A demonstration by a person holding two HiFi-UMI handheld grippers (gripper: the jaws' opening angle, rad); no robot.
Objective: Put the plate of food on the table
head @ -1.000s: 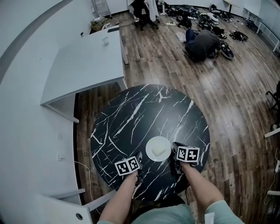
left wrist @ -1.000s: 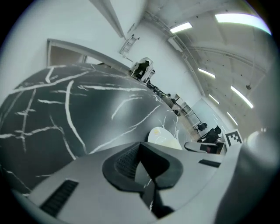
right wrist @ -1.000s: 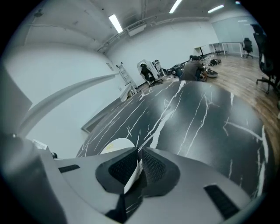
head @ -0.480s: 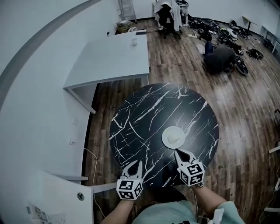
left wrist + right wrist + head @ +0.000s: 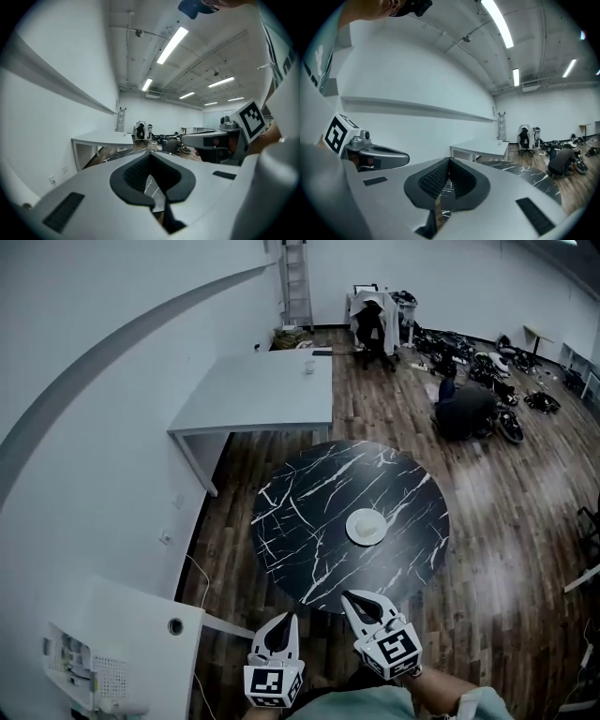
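A white plate (image 5: 366, 526) with a pale piece of food on it rests on the round black marble table (image 5: 309, 540), right of its middle. Both grippers are drawn back past the table's near edge, well apart from the plate. In the head view my left gripper (image 5: 286, 619) is at the bottom centre, shut with nothing in it. My right gripper (image 5: 350, 597) is beside it, also shut and empty. In the left gripper view the left gripper (image 5: 150, 153) points almost level across the room, and the right gripper (image 5: 449, 160) does the same in its own view.
A white desk (image 5: 258, 390) stands beyond the table against the curved wall. A white cabinet (image 5: 112, 643) is at the lower left. Farther off, a person (image 5: 464, 409) crouches on the wood floor among scattered gear, near a chair (image 5: 375, 329) and a ladder (image 5: 295, 287).
Both grippers have pulled away from the plate toward me and risen. The plate stays on the table. The view has backed off, so the table looks smaller.
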